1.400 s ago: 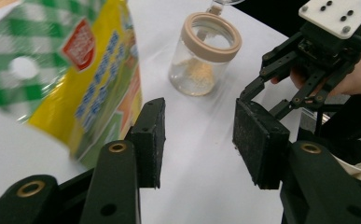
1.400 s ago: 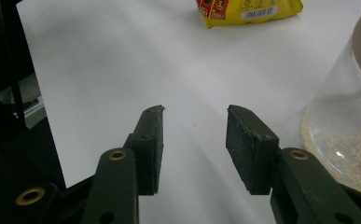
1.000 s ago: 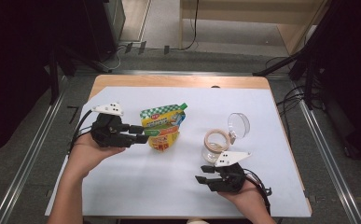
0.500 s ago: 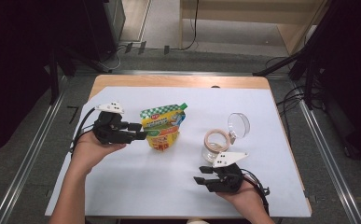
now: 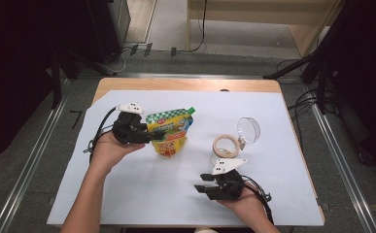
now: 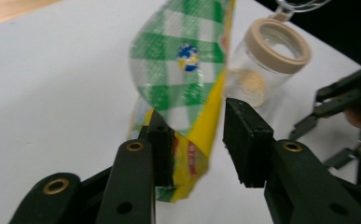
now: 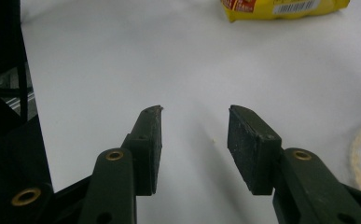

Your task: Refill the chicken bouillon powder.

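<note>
Yellow and green-checked, one refill pouch (image 5: 170, 132) lies left of centre on the white sheet (image 5: 142, 194) that covers the bench (image 5: 185, 85) — its spout end toward the far right. One clear jar (image 5: 226, 146) with a beige rim stands right of it, and the jar's one clear lid (image 5: 248, 129) hangs open just beyond, on the far right side. Two hand-held grippers are in play. The left hand-held gripper (image 5: 157, 135) sits at the pouch's left edge; in the left gripper view its jaws straddle the pouch (image 6: 187, 88), one pad against the film and the other just clear of it, so it is released rather than clamped, though the jaws have just been closing around the pouch. Compared with a second ago, this gripper has moved a little lower over the pouch's edge, while pouch, jar and lid lie where they did. The right hand-held gripper (image 5: 201, 183) rests at the near right of the sheet, well apart from the pouch and just near of the jar, its jaws parted with nothing between them (image 7: 194, 140) — unchanged from before.
</note>
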Demonstrator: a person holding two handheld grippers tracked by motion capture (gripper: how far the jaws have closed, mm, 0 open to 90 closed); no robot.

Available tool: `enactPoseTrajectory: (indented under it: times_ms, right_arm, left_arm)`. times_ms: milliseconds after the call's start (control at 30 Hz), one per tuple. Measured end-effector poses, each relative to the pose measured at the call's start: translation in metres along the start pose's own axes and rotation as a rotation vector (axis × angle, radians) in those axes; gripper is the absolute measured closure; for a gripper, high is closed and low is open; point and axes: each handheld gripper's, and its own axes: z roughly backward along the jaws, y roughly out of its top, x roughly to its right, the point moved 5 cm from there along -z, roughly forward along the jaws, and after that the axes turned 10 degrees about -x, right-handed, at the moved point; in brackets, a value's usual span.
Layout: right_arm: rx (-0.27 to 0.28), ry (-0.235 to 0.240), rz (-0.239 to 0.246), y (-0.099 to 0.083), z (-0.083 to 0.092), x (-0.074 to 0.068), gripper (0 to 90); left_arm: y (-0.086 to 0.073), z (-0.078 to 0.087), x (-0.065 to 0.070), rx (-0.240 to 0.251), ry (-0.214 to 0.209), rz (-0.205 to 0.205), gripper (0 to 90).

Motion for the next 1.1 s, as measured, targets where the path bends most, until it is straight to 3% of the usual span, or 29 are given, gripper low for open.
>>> enactPoseTrajectory:
  times_ms: [133,333,467,667,767,1100]
  right_arm:
    - [0.004,-0.010,0.014,0.011,-0.002,-0.001,56.0]
    - [0.033,-0.001,0.006,0.026,-0.008,0.003,55.3]
    - [0.042,0.001,0.002,0.027,-0.011,0.005,55.4]
    - [0.105,-0.008,-0.010,0.028,-0.010,0.008,55.4]
    - [0.102,-0.023,-0.010,0.024,-0.014,0.009,55.4]
    - [0.099,-0.035,-0.027,0.020,-0.021,0.012,55.8]
  left_arm:
    - [0.000,-0.006,0.001,-0.015,-0.030,0.014,68.1]
    - [0.002,-0.010,0.002,-0.011,-0.009,0.015,81.3]
    - [0.002,-0.011,0.003,-0.007,-0.008,0.022,84.8]
    - [0.006,-0.011,0.008,-0.009,0.016,0.029,90.0]
    - [0.009,-0.004,0.012,-0.022,-0.007,0.039,90.0]
    - [0.018,0.016,0.035,-0.016,-0.059,-0.041,90.0]
